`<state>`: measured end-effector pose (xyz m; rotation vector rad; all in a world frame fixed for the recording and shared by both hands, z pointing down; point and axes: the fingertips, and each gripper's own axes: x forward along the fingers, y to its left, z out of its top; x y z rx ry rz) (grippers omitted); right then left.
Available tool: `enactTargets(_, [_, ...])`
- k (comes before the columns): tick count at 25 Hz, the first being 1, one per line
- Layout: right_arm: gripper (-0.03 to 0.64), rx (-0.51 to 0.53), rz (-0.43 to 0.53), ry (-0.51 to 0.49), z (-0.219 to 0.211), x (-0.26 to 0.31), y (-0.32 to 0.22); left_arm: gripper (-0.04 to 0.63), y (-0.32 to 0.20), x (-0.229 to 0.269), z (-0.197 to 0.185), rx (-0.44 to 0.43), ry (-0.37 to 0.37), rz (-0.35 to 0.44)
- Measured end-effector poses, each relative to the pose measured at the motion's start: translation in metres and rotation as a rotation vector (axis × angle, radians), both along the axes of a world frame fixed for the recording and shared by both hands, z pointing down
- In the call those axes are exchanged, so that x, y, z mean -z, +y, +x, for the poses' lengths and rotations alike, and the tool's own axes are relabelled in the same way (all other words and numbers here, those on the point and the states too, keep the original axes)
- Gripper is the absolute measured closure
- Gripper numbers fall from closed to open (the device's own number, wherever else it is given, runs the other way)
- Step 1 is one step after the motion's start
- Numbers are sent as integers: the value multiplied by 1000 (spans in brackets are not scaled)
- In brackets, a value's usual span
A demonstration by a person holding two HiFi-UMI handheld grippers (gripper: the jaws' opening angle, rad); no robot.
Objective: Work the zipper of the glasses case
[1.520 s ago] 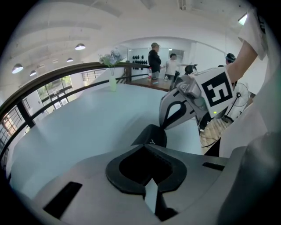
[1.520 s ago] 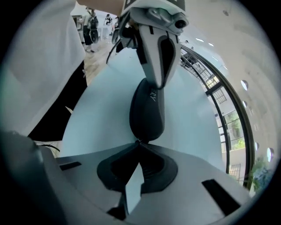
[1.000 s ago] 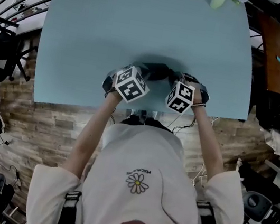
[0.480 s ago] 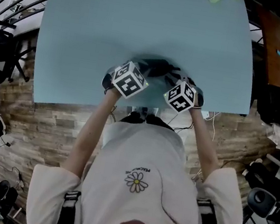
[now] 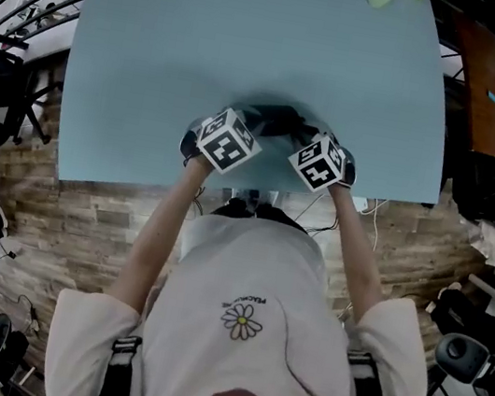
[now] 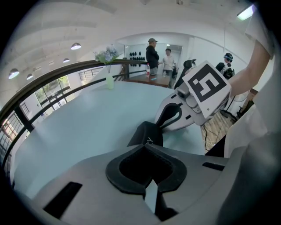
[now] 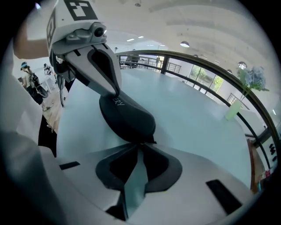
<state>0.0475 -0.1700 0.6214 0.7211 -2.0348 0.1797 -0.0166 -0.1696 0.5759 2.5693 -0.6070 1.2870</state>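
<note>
Left gripper clamps the glasses case end between its tips. Right gripper, nearly closed, pinches what looks like the zipper pull and should draw steadily.

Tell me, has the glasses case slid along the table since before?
No. The glasses case keeps its spot, just in from the table's near edge.

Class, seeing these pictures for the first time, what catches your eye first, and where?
The left gripper and right gripper, each topped by a black-and-white marker cube, meet near the front edge of a pale blue table. They pinch opposite ends of a black glasses case lying between them. A vase of flowers stands at the far edge.
</note>
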Motion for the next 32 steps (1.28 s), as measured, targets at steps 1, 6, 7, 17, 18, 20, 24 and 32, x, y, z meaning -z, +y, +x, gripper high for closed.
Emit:
enactTargets(1, [588,-7,-7,0,1,0,-1,580,1,0,0,2,2,-1])
enactTargets(6, [591,-85,-65,-22,5,-2,-3,580,1,-2,1,9,2,-4])
enactTargets(7, [591,-124,-73,-25,6,-1,-2,580,1,-2,1,11,4,-5])
enactTargets(17, [611,-231,-2,47,6,-4,-3,580,1,-1,0,21,9,-5])
enactTargets(18, [611,-226,-26,33,7,-3,-2,580,0,-1,0,18,7,-3])
enactTargets(20, [611,-204,-63,16,7,0,3,580,-1,-2,1,14,4,-3])
enactTargets(24, [611,-155,-77,42,3,1,15,580,2,-4,-1,4,-11,-1])
enactTargets(32, [611,171,-214,-3,-15,0,47,580,6,-4,-1,-7,-3,-3])
